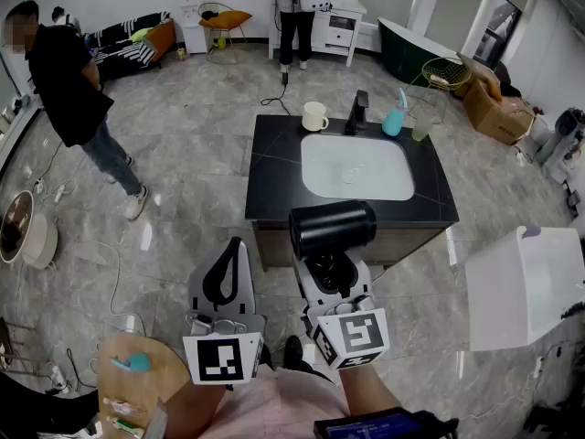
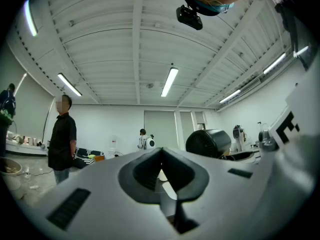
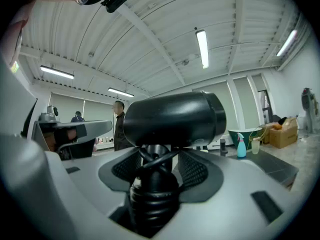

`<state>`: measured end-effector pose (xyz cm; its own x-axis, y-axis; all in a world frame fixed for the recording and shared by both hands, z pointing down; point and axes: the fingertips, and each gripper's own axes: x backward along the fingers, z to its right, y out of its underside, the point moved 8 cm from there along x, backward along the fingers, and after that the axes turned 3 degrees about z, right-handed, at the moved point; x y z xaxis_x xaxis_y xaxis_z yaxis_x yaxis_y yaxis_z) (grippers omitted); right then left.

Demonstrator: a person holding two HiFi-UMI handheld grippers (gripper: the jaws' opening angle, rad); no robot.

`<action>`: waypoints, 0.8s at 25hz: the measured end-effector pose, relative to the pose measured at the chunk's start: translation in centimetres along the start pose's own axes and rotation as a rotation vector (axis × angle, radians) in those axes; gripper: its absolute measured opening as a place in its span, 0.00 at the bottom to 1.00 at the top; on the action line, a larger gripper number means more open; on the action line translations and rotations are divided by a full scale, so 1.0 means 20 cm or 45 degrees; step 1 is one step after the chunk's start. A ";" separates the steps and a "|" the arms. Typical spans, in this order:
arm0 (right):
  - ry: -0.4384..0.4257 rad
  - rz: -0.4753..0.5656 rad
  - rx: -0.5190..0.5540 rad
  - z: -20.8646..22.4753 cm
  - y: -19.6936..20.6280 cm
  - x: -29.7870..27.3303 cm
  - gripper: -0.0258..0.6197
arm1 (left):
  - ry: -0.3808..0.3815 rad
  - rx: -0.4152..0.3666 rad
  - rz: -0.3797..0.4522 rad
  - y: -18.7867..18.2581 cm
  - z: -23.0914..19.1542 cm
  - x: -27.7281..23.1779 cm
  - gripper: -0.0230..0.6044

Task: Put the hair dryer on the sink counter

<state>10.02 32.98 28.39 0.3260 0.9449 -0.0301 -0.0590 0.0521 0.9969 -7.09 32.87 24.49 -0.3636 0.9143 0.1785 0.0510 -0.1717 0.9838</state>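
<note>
The carry step is in hand. The right gripper [image 1: 327,271] is clamped on the handle of the black, barrel-bodied plastic hair dryer [image 1: 332,230], which is held upright in the air, short of the black stone sink counter [image 1: 274,174] and not yet over it. In the right gripper view the ribbed pads press on the handle from both sides, with a black cord looped across it. The left gripper [image 1: 228,277] hangs beside it, its jaws together on nothing.

The next move calls for stepping closer and picking a bare patch. The dark strip left of the white inset basin [image 1: 355,165] looks freest, since a cream mug [image 1: 314,115], a black faucet [image 1: 358,112] and a teal spray bottle [image 1: 393,120] crowd the far edge.

The dryer's barrel hides part of the counter's near edge in the head view, and the cord's plug end cannot be made out.
</note>
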 end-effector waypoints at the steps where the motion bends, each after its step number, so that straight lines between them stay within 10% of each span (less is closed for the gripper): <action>1: 0.000 0.000 -0.001 0.02 0.00 0.00 0.41 | -0.002 0.001 -0.002 0.00 0.01 -0.01 0.05; 20: -0.043 -0.020 -0.048 0.35 0.06 -0.18 0.41 | -0.105 -0.039 -0.064 0.14 0.10 -0.19 0.05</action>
<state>15.28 27.33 30.25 0.3589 0.9324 -0.0426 -0.0890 0.0797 0.9928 -3.63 29.60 26.64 -0.2872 0.9489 0.1310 0.0055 -0.1351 0.9908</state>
